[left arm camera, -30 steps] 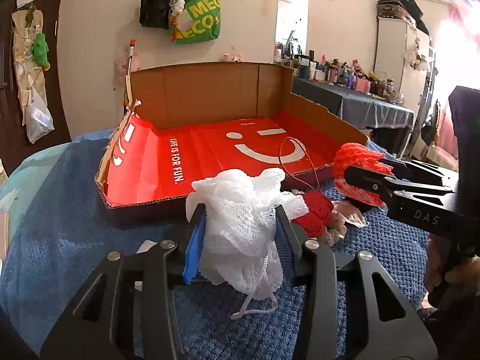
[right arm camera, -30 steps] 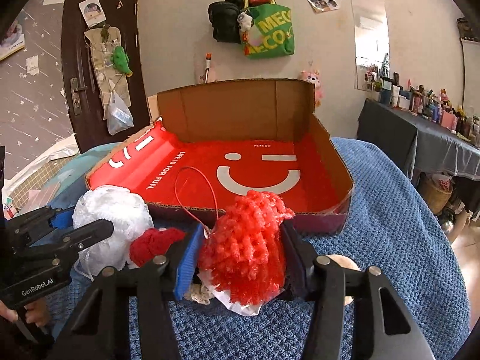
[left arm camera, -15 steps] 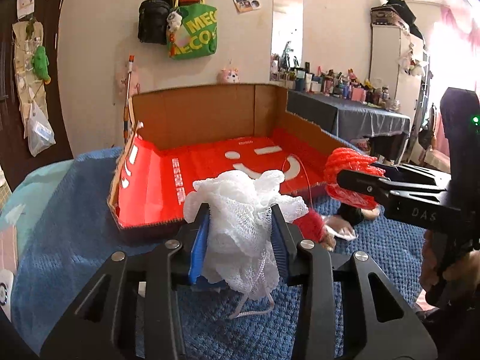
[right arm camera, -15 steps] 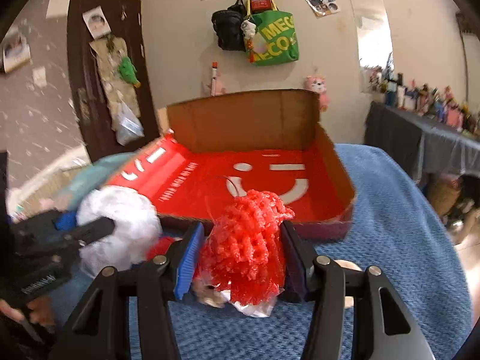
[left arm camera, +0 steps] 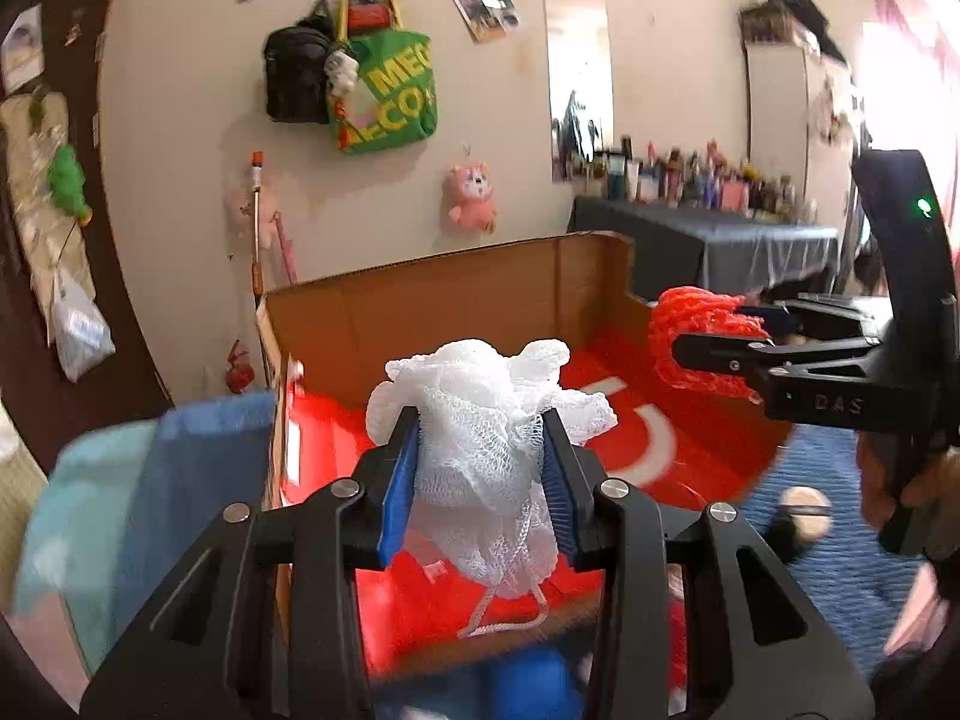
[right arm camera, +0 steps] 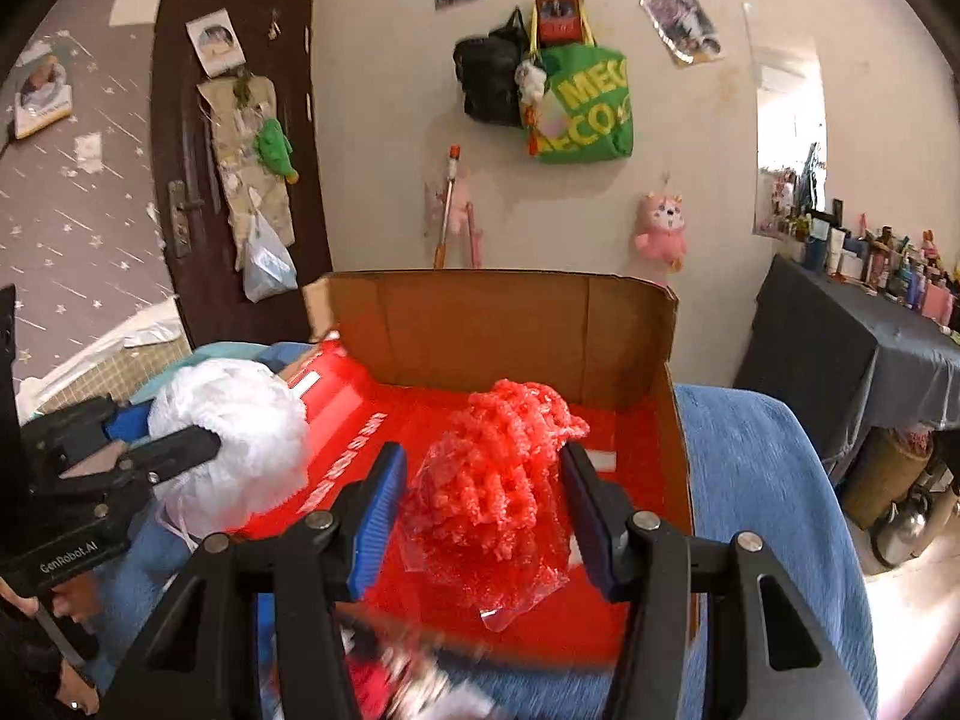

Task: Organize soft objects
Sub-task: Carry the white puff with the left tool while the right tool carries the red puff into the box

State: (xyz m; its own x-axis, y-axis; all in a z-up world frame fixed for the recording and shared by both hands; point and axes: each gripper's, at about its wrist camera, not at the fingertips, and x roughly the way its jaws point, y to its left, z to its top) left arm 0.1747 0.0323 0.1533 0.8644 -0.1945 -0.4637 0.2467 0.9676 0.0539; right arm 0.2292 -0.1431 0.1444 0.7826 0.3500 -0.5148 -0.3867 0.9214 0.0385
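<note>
In the left wrist view, a dark brown door fills the far left edge, hung with a green plush toy and a clear plastic bag. At lower left a pale blue folded cloth lies just beside the left wall of the shallow cardboard box with a red printed floor. At centre bottom the left gripper is clamped on the white mesh bath pouf, both blue pads pressing its sides, its cord loop dangling over the red floor. The pouf hangs above the box's near left part, past the front rim. Above it on the cream wall hang a black bag and a green tote bag; a pink plush toy hangs lower. At middle right the right gripper is clenched on the red mesh bath pouf, held above the box's right side. A blue textured blanket covers the lower right.

In the right wrist view, the white pouf sits at middle left and the red one at centre, both over the box floor, apart from each other. The tall back wall stands behind them; the red floor between the 2 poufs and toward the back is bare. At far right a dark-draped table crowded with bottles stands well apart from the box.
</note>
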